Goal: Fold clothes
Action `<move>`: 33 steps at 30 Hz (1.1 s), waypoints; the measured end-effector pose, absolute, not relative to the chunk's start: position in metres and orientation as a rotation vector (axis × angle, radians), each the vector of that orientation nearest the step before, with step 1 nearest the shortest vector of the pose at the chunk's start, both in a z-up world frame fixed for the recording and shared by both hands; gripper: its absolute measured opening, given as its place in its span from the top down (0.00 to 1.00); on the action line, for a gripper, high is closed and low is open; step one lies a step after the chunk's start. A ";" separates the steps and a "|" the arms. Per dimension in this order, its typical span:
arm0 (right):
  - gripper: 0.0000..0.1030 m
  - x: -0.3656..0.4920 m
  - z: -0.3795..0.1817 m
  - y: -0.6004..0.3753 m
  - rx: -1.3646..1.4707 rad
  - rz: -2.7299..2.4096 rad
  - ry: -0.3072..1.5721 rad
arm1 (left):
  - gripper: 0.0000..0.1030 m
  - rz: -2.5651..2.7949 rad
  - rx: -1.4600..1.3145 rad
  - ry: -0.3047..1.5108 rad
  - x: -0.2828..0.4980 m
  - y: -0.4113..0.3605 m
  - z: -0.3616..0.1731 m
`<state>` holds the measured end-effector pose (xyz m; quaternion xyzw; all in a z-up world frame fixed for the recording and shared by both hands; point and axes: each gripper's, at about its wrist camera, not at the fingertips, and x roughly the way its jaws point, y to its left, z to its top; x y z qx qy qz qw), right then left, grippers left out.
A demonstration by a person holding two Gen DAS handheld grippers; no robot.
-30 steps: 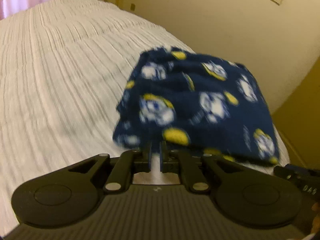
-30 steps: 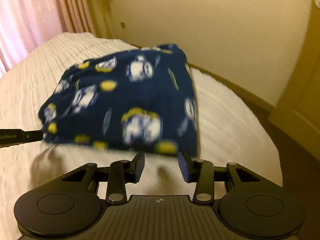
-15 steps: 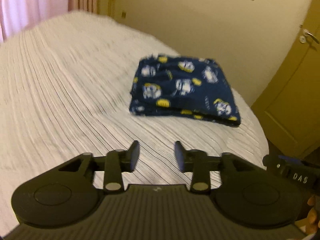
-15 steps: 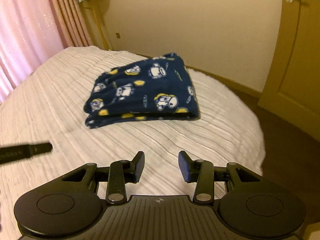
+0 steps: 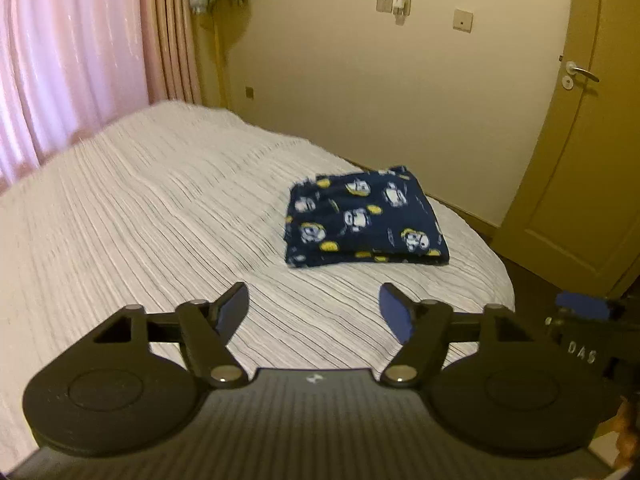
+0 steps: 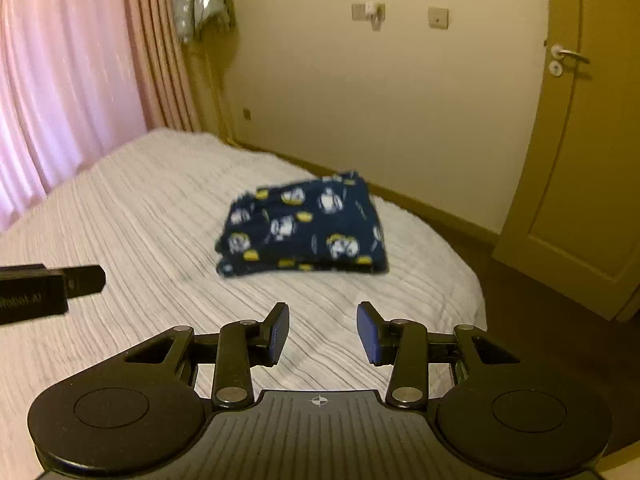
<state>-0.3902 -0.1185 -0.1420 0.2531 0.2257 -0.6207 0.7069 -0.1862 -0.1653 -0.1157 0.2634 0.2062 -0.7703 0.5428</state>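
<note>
A folded navy garment [image 5: 364, 220] with white and yellow cartoon figures lies flat on the white ribbed bedspread [image 5: 160, 216], near the bed's far right corner. The same garment [image 6: 308, 228] shows in the right wrist view. My left gripper [image 5: 314, 304] hovers well back from it and above the bed, its jaws opening wide with nothing between them. My right gripper [image 6: 323, 322] also hangs back from the garment, open at a middling gap and holding nothing. The left gripper's finger [image 6: 52, 284] pokes into the right wrist view at the left edge.
Pink curtains [image 5: 72, 60] hang on the left. A cream wall [image 5: 380, 100] runs behind the bed, and a door [image 5: 592, 140] with a handle stands at the right. Dark floor [image 6: 540, 320] lies past the bed's right edge.
Both grippers have pulled back and up from the garment, which now lies small and folded on the bed. The left gripper's jaws went from shut to wide open; the right's gap is unchanged.
</note>
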 end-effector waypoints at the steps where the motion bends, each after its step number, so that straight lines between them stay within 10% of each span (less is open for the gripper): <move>1: 0.60 -0.390 -0.136 -0.113 0.569 -1.375 0.487 | 0.23 -1.829 0.620 0.485 -0.185 -0.161 -0.110; 33: 0.60 -0.419 -0.129 -0.114 0.736 -1.131 0.681 | 0.21 -1.651 0.815 0.612 -0.237 -0.154 -0.120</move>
